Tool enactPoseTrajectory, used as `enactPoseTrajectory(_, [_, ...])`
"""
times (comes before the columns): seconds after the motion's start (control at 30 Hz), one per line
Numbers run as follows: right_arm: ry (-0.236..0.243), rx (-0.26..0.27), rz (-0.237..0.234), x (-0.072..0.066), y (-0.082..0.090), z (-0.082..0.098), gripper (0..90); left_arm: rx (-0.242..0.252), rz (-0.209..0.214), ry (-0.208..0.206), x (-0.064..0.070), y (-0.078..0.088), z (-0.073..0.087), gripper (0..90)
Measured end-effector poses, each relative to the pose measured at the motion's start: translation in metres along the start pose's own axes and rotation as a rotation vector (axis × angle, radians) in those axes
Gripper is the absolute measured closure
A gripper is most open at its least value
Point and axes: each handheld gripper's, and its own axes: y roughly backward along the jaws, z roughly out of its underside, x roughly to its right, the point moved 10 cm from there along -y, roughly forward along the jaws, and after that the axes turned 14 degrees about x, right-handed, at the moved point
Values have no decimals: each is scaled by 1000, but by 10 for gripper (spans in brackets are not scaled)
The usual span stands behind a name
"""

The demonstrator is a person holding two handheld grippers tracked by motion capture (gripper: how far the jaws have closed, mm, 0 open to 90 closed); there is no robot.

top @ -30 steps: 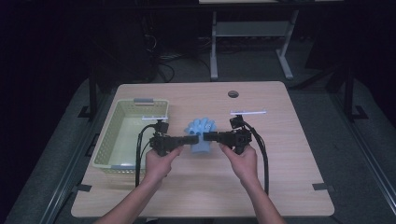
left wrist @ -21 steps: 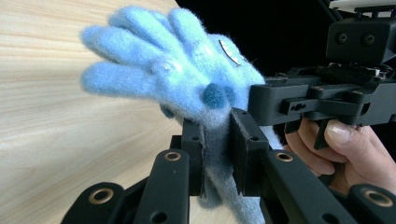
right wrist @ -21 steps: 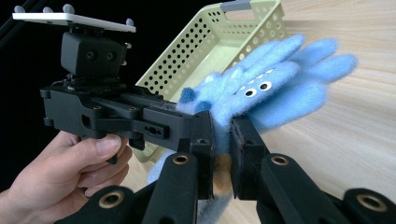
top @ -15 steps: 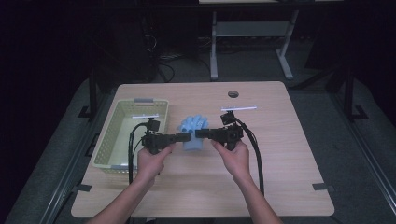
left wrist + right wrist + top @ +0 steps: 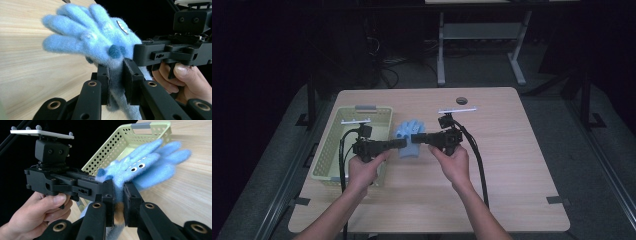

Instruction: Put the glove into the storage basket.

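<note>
Blue plush toy (image 5: 410, 139) pinched beside seemingly empty basket (image 5: 332, 145).

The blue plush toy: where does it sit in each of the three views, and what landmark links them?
High view: blue plush toy at table centre, between left gripper and right gripper.
Left gripper view: upper centre, pinched between the jaws.
Right gripper view: right of centre, pinched between the jaws.
Shared landmark: the wooden table, behind the toy in both gripper views.

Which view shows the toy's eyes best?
The right gripper view: both eyes face the camera, on the blue toy. The left gripper view shows its fuzzy limbs close up; the high view, a small blue shape.
</note>
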Motion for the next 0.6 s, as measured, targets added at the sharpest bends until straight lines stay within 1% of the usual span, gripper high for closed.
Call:
enactPoseTrajectory(0.23, [-4,-4,-21,-8,-10,-5,811,11,-7,-1,-3,10,-10,765])
enactPoseTrajectory(0.4, [7,-1,-25,-13,-17,-10,811,24,-8,-7,-6,16,-18,765])
enactPoseTrajectory(0.43, [9,-1,-30,-14,-19,-11,811,29,-2,1,-6,18,-20,765])
enactPoseTrajectory(0.5, [-2,0,-39,-16,-23,-13,811,37,0,28,-7,21,-22,765])
enactPoseTrajectory(0.57, [-2,0,-46,-18,-27,-14,812,40,3,38,-9,24,-25,765])
enactPoseTrajectory(0.6, [1,-1,-50,-19,-28,-15,812,40,1,36,-11,26,-27,765])
